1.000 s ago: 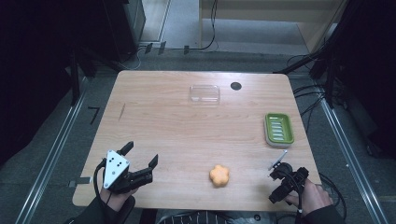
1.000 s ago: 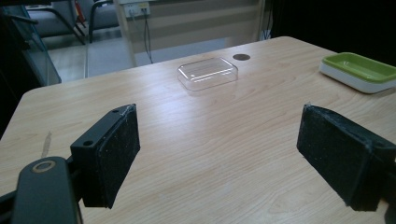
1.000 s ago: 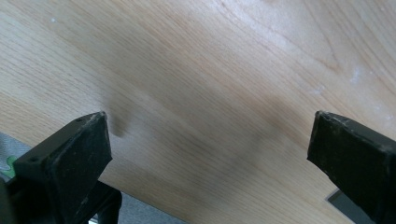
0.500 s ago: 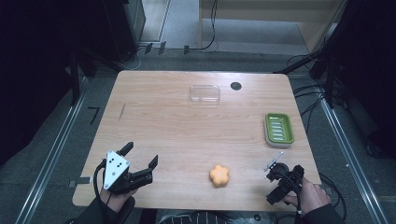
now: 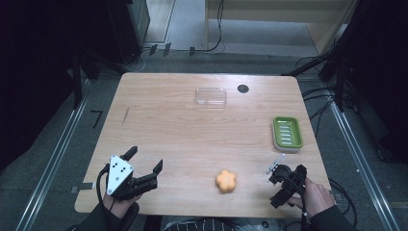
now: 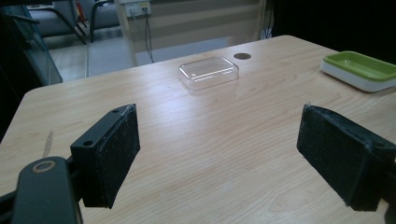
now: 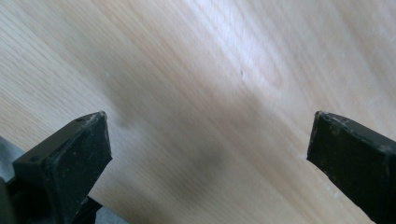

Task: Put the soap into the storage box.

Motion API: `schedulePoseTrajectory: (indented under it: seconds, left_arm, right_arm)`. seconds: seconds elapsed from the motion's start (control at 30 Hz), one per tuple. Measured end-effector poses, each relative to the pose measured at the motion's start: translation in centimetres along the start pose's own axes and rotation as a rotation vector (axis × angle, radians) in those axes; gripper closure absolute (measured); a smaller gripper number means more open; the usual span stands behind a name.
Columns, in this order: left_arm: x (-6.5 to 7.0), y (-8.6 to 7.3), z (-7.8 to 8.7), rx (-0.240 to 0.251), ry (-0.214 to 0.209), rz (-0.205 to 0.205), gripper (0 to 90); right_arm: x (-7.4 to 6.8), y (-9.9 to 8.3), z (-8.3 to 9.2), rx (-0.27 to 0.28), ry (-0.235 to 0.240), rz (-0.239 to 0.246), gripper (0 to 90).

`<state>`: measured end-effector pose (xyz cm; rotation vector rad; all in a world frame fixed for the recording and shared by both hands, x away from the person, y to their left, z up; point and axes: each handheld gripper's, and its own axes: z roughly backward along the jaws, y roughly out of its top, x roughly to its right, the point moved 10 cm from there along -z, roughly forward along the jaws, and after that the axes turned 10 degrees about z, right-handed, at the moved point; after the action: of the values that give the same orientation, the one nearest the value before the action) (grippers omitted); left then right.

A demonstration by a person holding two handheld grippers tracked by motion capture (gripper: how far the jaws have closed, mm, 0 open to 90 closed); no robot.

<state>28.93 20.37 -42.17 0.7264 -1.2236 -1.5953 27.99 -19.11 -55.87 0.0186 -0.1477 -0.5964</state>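
Note:
An orange flower-shaped piece (image 5: 226, 181) lies on the wooden table (image 5: 183, 130) near its front edge. My left gripper (image 5: 146, 159) rests at the front left, open and empty, with its jaws aimed toward the far right. In the left gripper view the gripper (image 6: 219, 158) stands wide over bare wood. My right gripper (image 5: 278, 187) is at the front right, right of the orange piece and tilted down at the table. The right gripper view has that gripper (image 7: 210, 158) open, with only wood grain between the jaws.
A clear plastic box (image 5: 210, 96) (image 6: 208, 72) sits at the table's far middle beside a round black hole (image 5: 243, 88) (image 6: 242, 56). A green soap dish on a white base (image 5: 287, 133) (image 6: 359, 67) lies at the right edge. Cables run over the floor around the table.
My right gripper has shifted slightly to the left and tipped toward the table. The left gripper and the objects have stayed where they were.

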Motion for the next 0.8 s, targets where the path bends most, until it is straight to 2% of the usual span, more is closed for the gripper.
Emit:
schedulePoseTrajectory:
  seconds: [0.27, 0.3, 0.5, 0.8]
  left_arm:
    - [0.0, -0.1, 0.0, -0.005, 0.003, -0.006, 13.7]
    - [0.0, 0.0, 0.0, -0.004, 0.003, -0.004, 13.7]
    - [0.0, 0.0, -0.1, -0.004, 0.004, -0.005, 13.7]
    - [0.0, 0.0, 0.0, -0.005, 0.005, -0.003, 13.7]
  right_arm:
    - [-0.2, 1.5, 0.4, 0.037, -0.031, 0.042, 0.0]
    - [-0.1, 1.7, 0.5, 0.045, -0.030, 0.057, 0.0]
    - [-0.2, 2.3, 0.5, 0.041, -0.030, 0.073, 0.0]
    - [-1.1, 4.1, 0.6, 0.063, -0.023, 0.129, 0.0]
